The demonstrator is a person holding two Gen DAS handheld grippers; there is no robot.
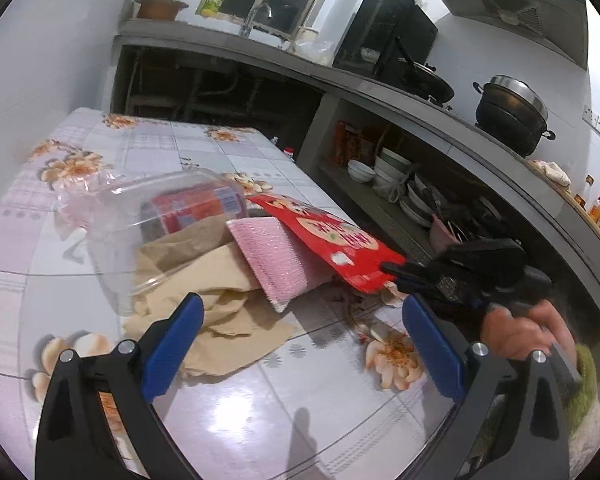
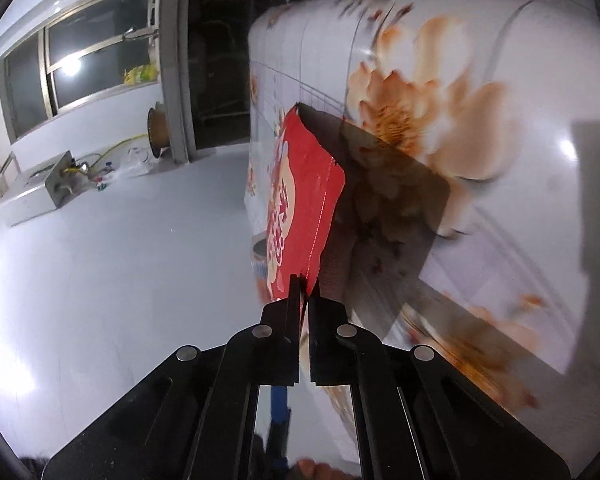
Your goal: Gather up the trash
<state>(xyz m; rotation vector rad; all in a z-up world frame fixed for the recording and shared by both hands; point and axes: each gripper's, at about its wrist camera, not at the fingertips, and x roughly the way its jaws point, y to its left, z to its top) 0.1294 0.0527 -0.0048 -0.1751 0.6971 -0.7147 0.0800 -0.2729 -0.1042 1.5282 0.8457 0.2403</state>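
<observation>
Red snack wrapper (image 1: 332,240), its white lettering too blurred to read, hangs above the floral table (image 1: 260,392), clenched at one corner by the right tongs (image 1: 396,274); left tongs (image 1: 300,344) gape empty.

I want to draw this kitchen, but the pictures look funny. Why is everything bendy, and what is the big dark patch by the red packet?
Left wrist view: the fisheye lens bows the counter; lamp glare shines on the table. Right wrist view: the dark patch is the shadow of the red packet pinched in the right gripper; the flowers blur from motion, and the window shows a bright lamp reflection.
</observation>
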